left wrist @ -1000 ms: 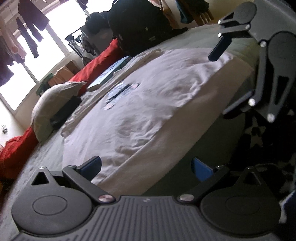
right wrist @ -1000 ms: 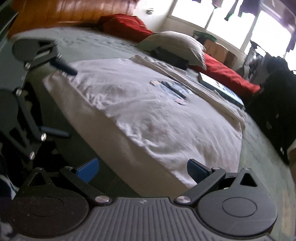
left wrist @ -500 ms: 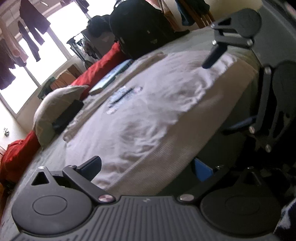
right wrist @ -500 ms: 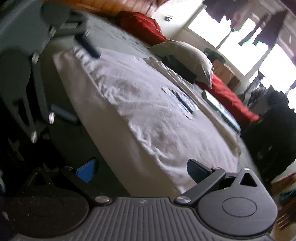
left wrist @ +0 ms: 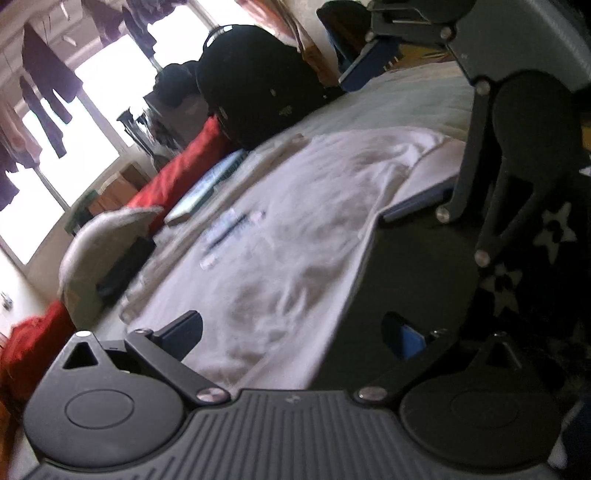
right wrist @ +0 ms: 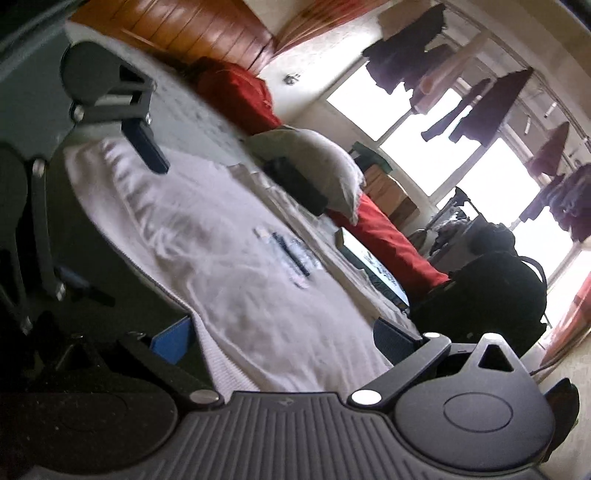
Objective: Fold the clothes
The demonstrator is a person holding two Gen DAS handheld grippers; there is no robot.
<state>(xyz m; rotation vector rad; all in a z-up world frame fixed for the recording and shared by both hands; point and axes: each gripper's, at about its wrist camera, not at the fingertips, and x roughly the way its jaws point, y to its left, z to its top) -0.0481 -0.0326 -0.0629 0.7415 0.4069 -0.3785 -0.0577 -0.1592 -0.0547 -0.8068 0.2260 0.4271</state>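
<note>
A white T-shirt [left wrist: 295, 236] with a small blue print [left wrist: 231, 229] lies spread flat on a grey-green bed; it also shows in the right wrist view [right wrist: 236, 266]. My left gripper [left wrist: 295, 332] is open, its fingers astride the shirt's near hem. My right gripper [right wrist: 284, 338] is open too, its fingers astride the hem further along. Each gripper shows in the other's view: the right one at upper right of the left wrist view [left wrist: 406, 140], the left one at upper left of the right wrist view [right wrist: 110, 221]. Neither holds cloth.
At the far side of the bed lie a grey pillow [left wrist: 99, 251], red cushions [left wrist: 177, 177], a book [left wrist: 207, 188] and a black backpack [left wrist: 258, 85]. Clothes hang at the bright window [right wrist: 461, 92]. A wooden headboard [right wrist: 192, 33] is behind.
Both grippers have dropped lower and tilted toward the shirt's near hem, staying open. The shirt's edge by the right gripper now looks rumpled.
</note>
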